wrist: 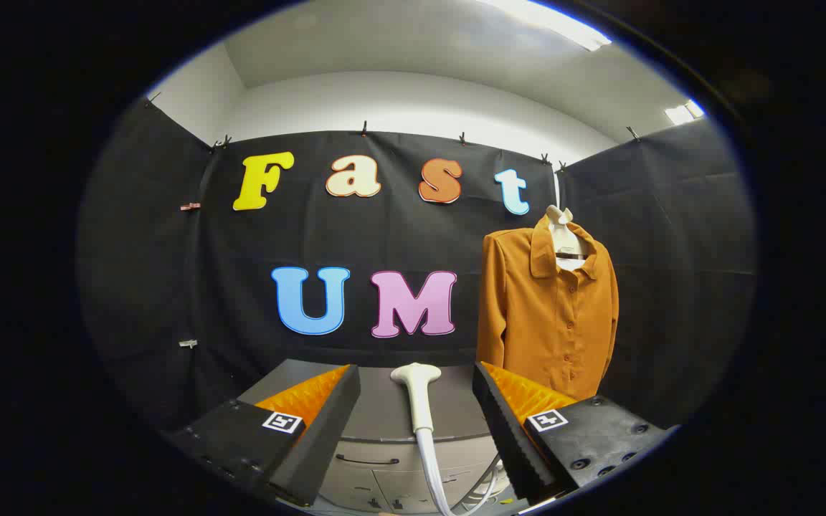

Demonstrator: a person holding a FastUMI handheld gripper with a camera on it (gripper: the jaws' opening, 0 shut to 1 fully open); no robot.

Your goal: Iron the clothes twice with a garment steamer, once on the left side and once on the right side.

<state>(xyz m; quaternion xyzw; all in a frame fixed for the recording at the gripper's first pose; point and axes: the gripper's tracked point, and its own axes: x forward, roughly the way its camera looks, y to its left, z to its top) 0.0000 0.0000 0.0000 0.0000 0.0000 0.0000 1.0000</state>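
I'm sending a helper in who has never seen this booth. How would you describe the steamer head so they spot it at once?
Start from the grey cabinet below the black cloth wall. The steamer head stands at its front, between the open gripper fingers, left of the hanging orange shirt. It is the only pale, rounded wand, trailing a white hose.

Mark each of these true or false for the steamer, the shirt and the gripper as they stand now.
1. The orange shirt hangs on a hanger against the booth wall. True.
2. The gripper is shut on the steamer head. False: the fingers stand wide apart, and the head stands upright in the gap between them, touched by neither.
3. The steamer head is pressed on the shirt. False: it stands apart from the shirt, to its left.
4. A hose runs down from the steamer head. True.
5. The shirt is unbuttoned and open. False: its front is closed.
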